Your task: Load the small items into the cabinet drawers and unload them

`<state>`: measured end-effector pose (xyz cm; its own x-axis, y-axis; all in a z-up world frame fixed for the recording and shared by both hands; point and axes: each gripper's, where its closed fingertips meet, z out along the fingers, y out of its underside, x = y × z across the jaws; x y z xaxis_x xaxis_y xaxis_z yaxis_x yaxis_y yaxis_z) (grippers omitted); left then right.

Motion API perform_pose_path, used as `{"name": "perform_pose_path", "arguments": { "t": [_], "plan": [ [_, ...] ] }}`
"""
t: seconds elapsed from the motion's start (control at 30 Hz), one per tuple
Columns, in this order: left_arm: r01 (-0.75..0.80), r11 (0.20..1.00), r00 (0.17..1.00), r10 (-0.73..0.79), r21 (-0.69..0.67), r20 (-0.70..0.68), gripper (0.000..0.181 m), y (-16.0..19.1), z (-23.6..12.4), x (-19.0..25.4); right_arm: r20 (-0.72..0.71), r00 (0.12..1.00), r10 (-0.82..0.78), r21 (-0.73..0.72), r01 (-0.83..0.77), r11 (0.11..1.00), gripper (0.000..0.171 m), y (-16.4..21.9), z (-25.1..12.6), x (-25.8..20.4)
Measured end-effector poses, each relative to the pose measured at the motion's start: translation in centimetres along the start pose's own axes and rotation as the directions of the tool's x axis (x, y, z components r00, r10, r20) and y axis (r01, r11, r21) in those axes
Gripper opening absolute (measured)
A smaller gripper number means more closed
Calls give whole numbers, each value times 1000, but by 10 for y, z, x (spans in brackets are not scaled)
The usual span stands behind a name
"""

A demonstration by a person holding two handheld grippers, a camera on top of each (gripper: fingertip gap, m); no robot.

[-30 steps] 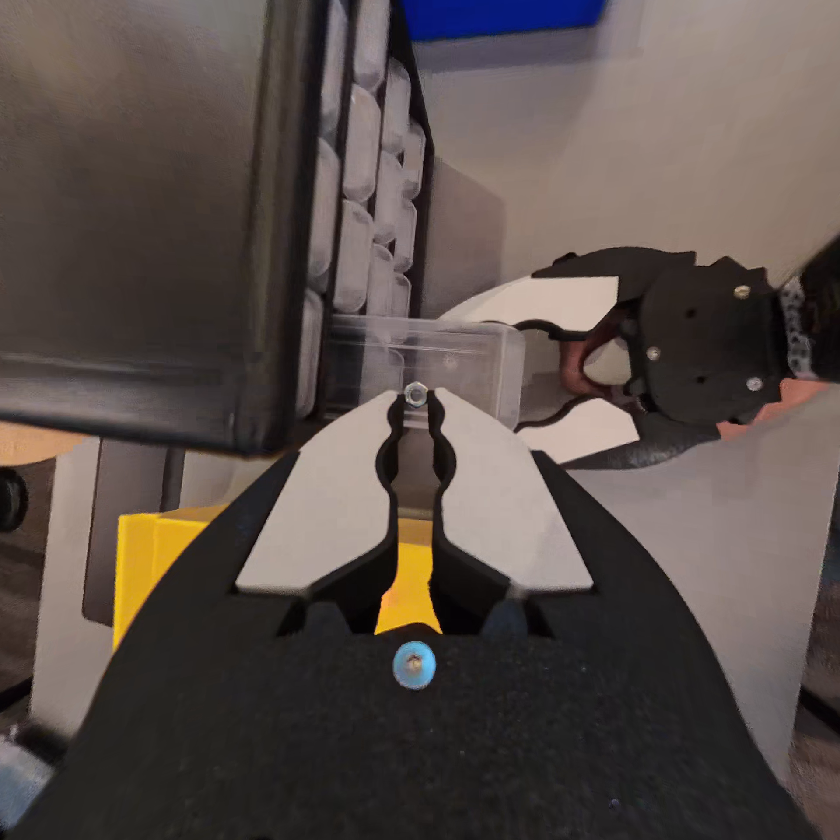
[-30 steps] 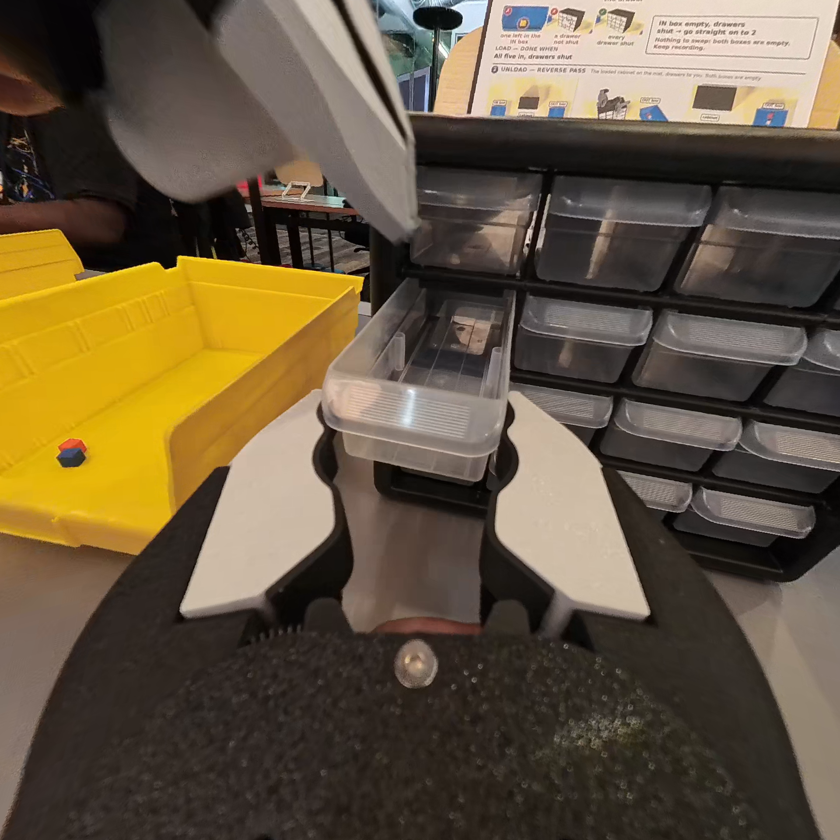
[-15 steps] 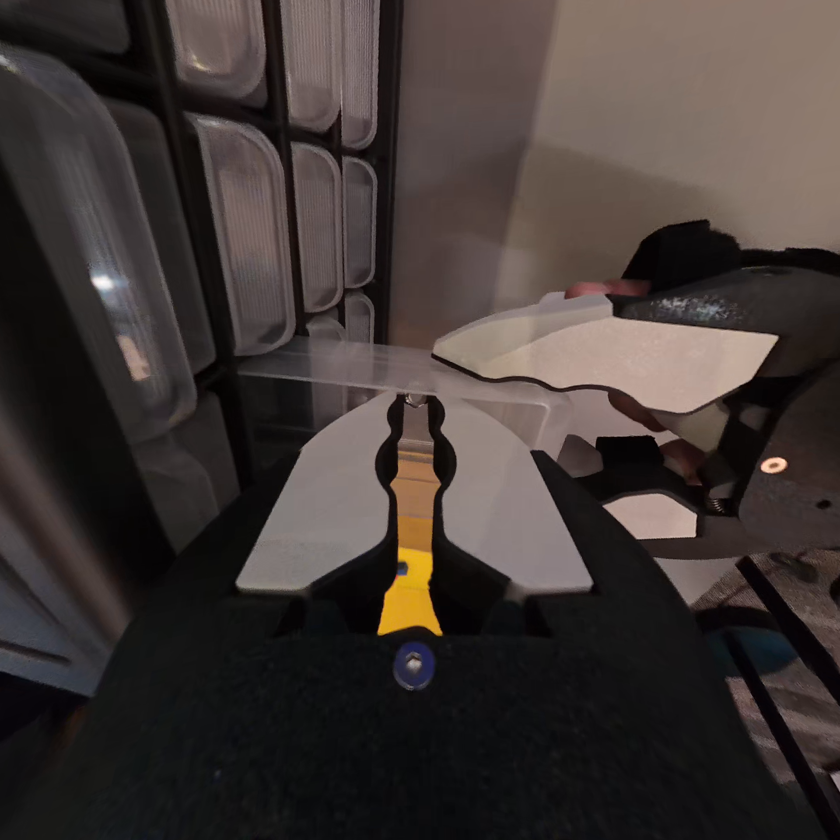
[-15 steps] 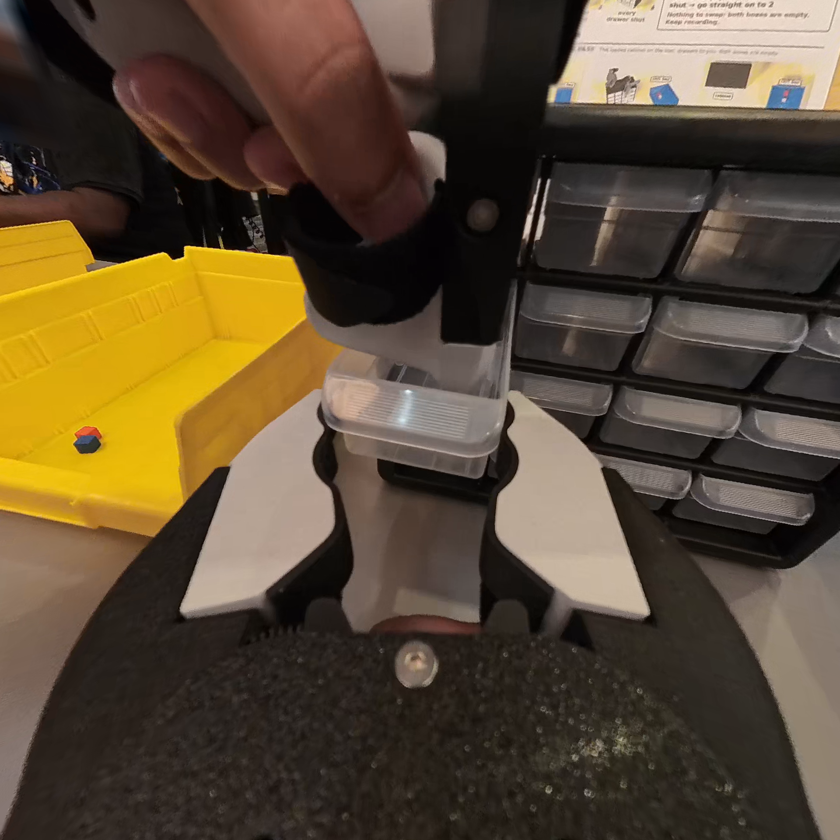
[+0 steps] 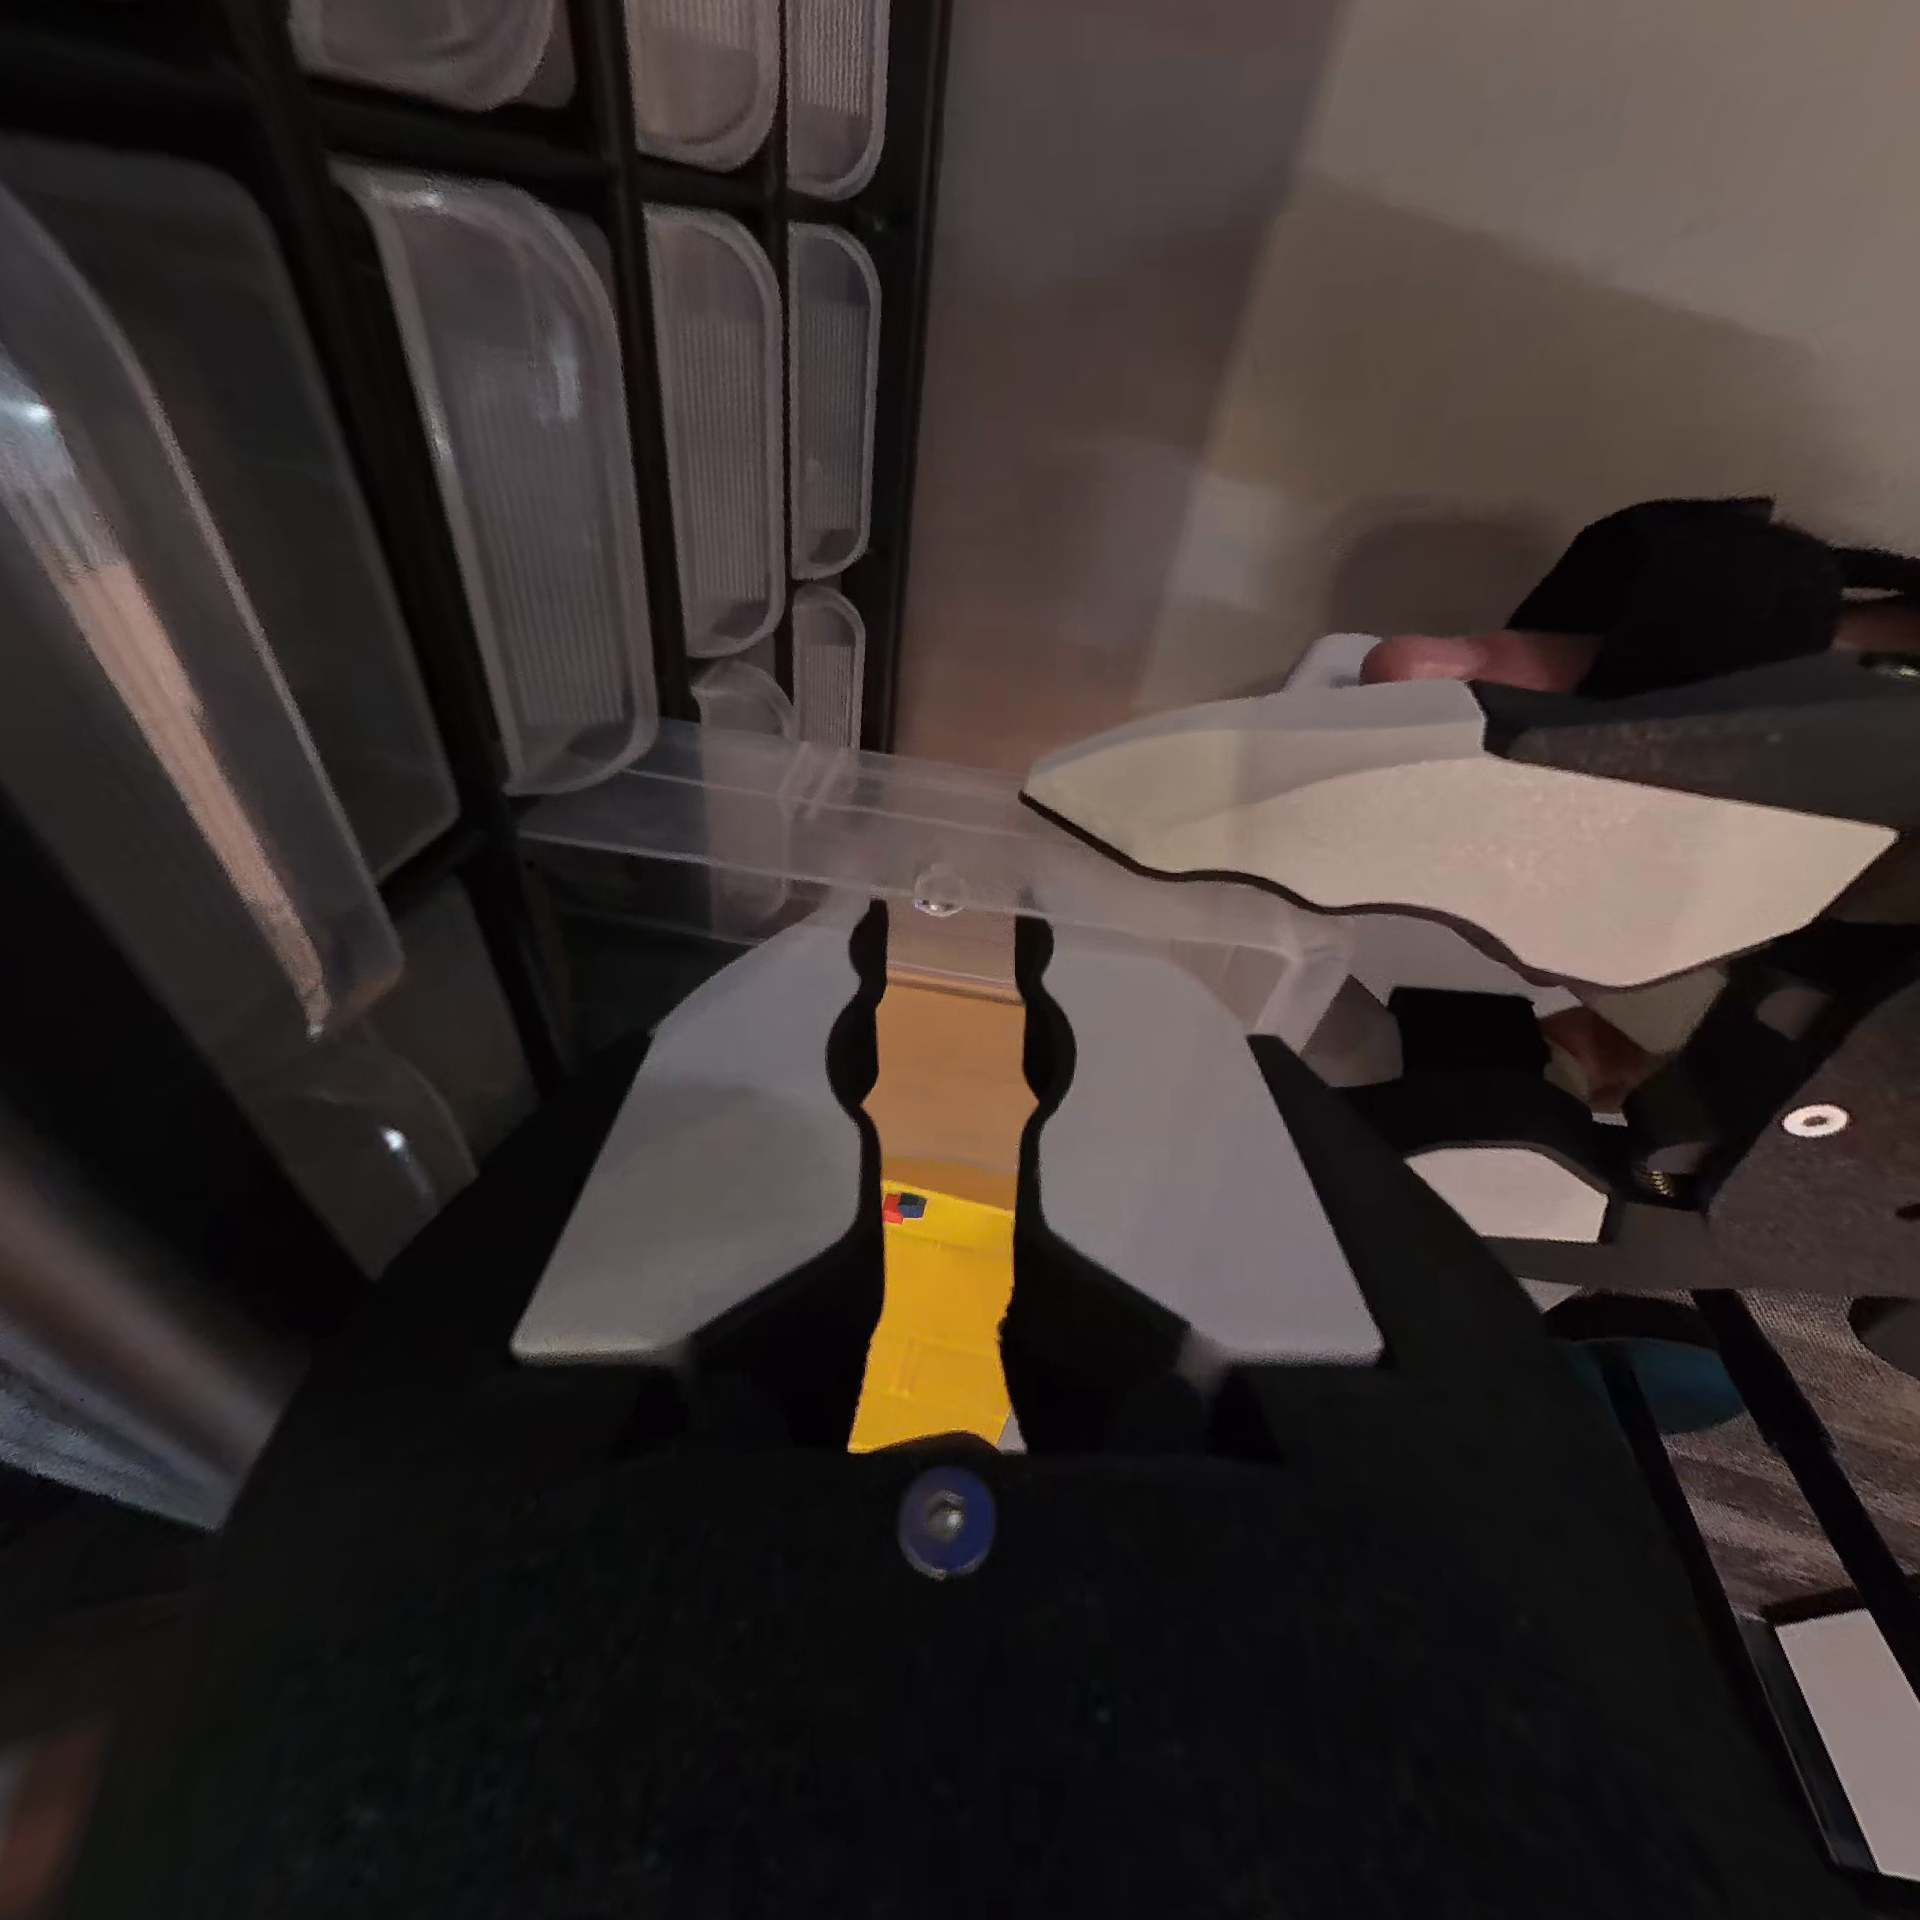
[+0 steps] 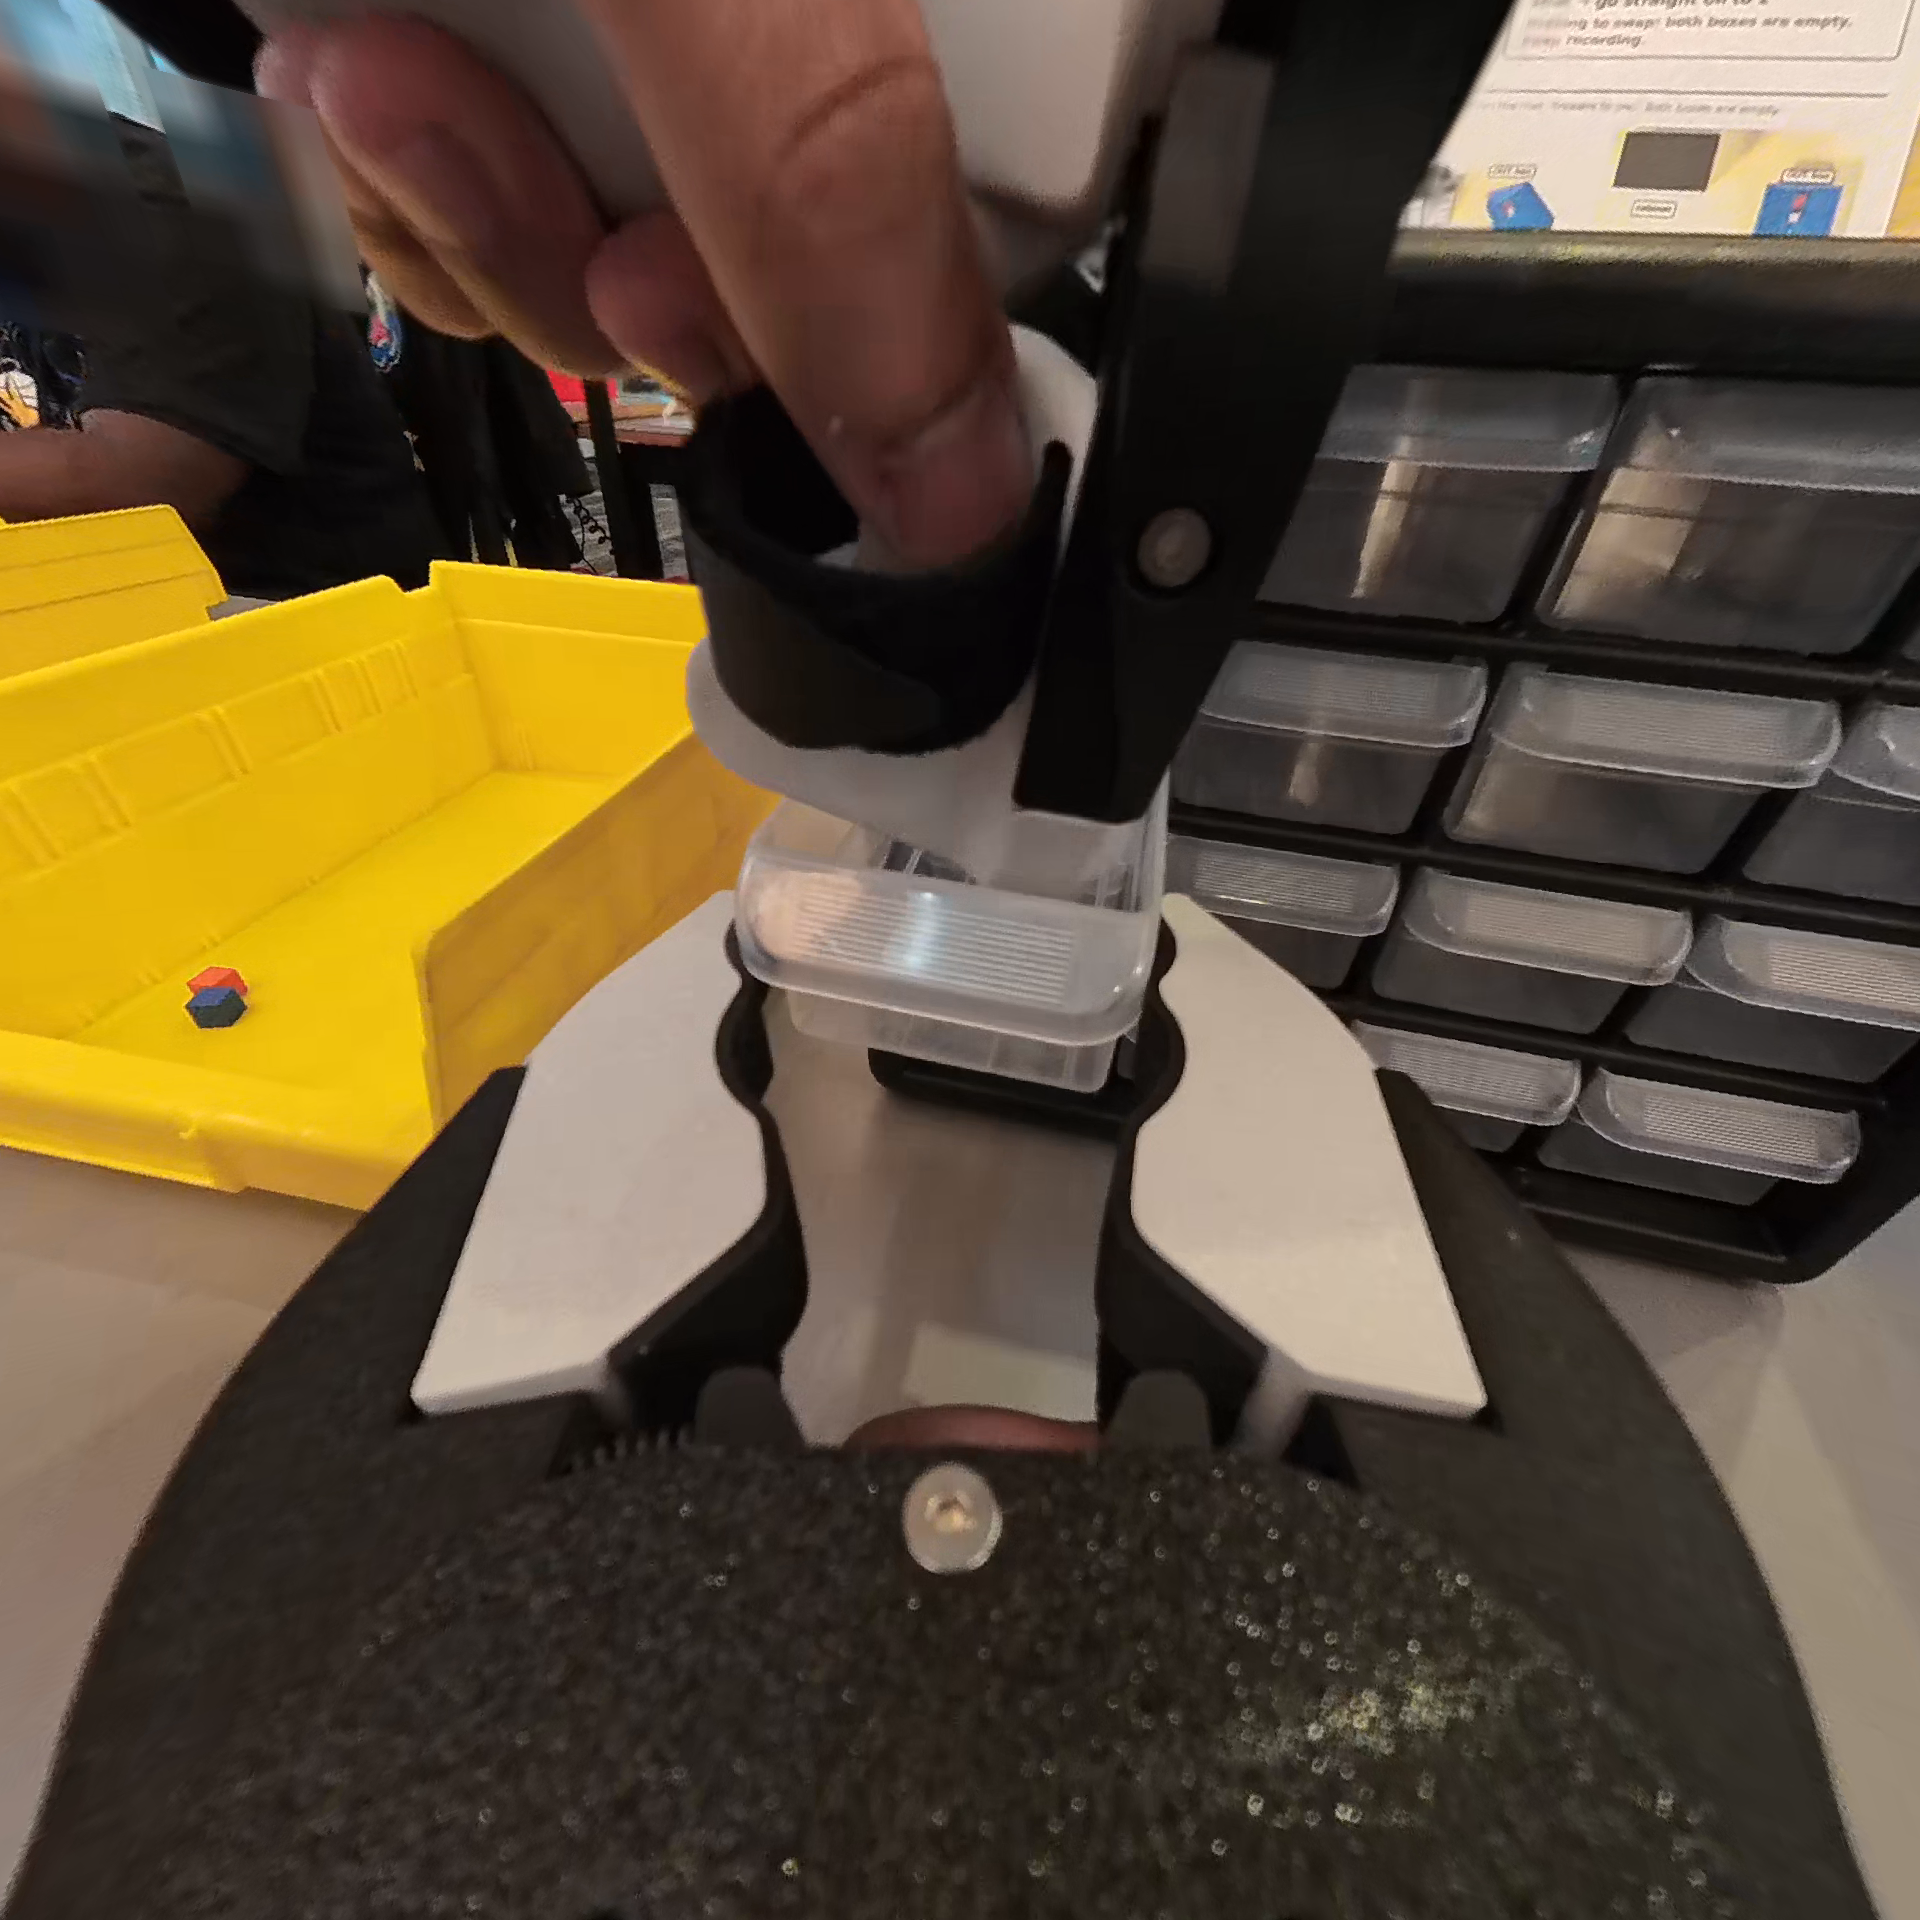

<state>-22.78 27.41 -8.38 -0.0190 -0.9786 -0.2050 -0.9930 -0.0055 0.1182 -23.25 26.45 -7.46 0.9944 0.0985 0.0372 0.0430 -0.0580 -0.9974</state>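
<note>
A clear plastic drawer [image 6: 935,1023] is pulled out of the black cabinet [image 6: 1558,665]. My right gripper [image 6: 948,961] is shut on the drawer's front lip, one finger on each side. My left gripper [image 5: 951,935] points down into the drawer from above, its jaws now slightly apart. A small metal nut [image 5: 940,899] sits just past its tips, seen through the drawer wall [image 5: 790,821]. In the right wrist view the left gripper's body and the hand holding it [image 6: 831,416] hide the inside of the drawer. The right gripper's upper finger [image 5: 1455,852] shows in the left wrist view.
A yellow bin [image 6: 312,831] stands left of the cabinet and holds a small red and blue item [image 6: 216,995]; it also shows between my left fingers [image 5: 935,1330]. The cabinet's other drawers [image 6: 1621,769] are shut. A poster [image 6: 1683,114] stands behind the cabinet. Left and right tips are no more than a few centimetres apart.
My left gripper came down over the drawer with the nut and its jaws have parted, letting the nut go. My right gripper has kept its hold on the drawer.
</note>
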Motion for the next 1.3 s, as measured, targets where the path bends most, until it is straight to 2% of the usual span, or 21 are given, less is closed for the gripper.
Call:
{"name": "perform_pose_path", "arguments": {
  "t": [0.13, 0.23, 0.3, 0.37, 0.4, 0.43, 0.5, 0.57, 0.6, 0.63, 0.73, 0.87, 0.9, 1.0, 1.1, 1.13, 1.3],
  "plan": [
    [15, 1000, 999, -16, 27, 28, 35, 6, -4, -2, 1, 1000, 3, 0, -3, 1000, 68, 0, 0, 0],
    [58, 995, 997, -62, 85, 46, 36, 10, -17, -6, 3, 1000, 6, -1, -6, 1000, 68, 0, 0, 0],
    [114, 971, 991, -125, 211, 38, 34, 12, -39, -4, 3, 1000, 6, 1, -6, 1000, 68, 0, 0, 0],
    [197, 899, 976, -216, 392, 4, 33, 19, -67, 3, 2, 1000, 2, 0, -2, 1000, 68, 0, 0, 0],
    [253, 832, 957, -290, 494, -2, 33, 25, -82, 4, 1, 1000, 1, 0, -1, 1000, 68, 0, 0, 0],
    [316, 732, 923, -385, 604, -17, 34, 33, -97, 3, 2, 1000, 3, 0, -3, 1000, 68, 0, 1, 0],
    [448, 461, 812, -568, 766, -132, 34, 52, -115, 8, 6, 1000, 18, 0, -18, 1000, 68, -2, 2, 1],
    [528, 242, 705, -659, 814, -262, 32, 78, -113, 31, 4, 1000, 15, -5, -15, 1000, 68, -3, 8, 3],
    [551, 159, 655, -690, 819, -307, 32, 90, -105, 45, 2, 1000, 5, -2, -5, 1000, 68, -4, 12, 4],
    [562, 103, 619, -711, 821, -335, 32, 100, -96, 60, 1, 1000, -11, 3, 11, 1000, 69, -5, 16, 4],
    [591, 14, 557, -731, 807, -395, 33, 114, -71, 107, 15, 1000, -14, -4, 14, 1000, 69, -7, 25, 7],
    [624, -149, 452, -732, 767, -510, 33, 113, -62, 156, 87, 995, 46, -51, -42, 998, 78, 2, 21, 14],
    [614, -178, 441, -730, 769, -521, 33, 111, -59, 166, 105, 993, 60, -69, -53, 996, 78, 5, 15, 16],
    [571, -195, 414, -771, 798, -484, 33, 111, -36, 186, 169, 983, 78, -132, -55, 990, 74, 16, -7, 19],
    [615, -245, 423, -700, 750, -575, 33, 100, -29, 201, 288, 956, 62, -127, -26, 992, 33, 9, -25, 9],
    [625, -254, 438, -668, 738, -601, 33, 95, -30, 202, 292, 955, 50, -98, -22, 995, 29, 2, -25, 8],
    [647, -208, 479, -638, 734, -603, 33, 76, -13, 208, 316, 946, 77, -146, -32, 989, 25, -3, -3, -4]
  ]
}}
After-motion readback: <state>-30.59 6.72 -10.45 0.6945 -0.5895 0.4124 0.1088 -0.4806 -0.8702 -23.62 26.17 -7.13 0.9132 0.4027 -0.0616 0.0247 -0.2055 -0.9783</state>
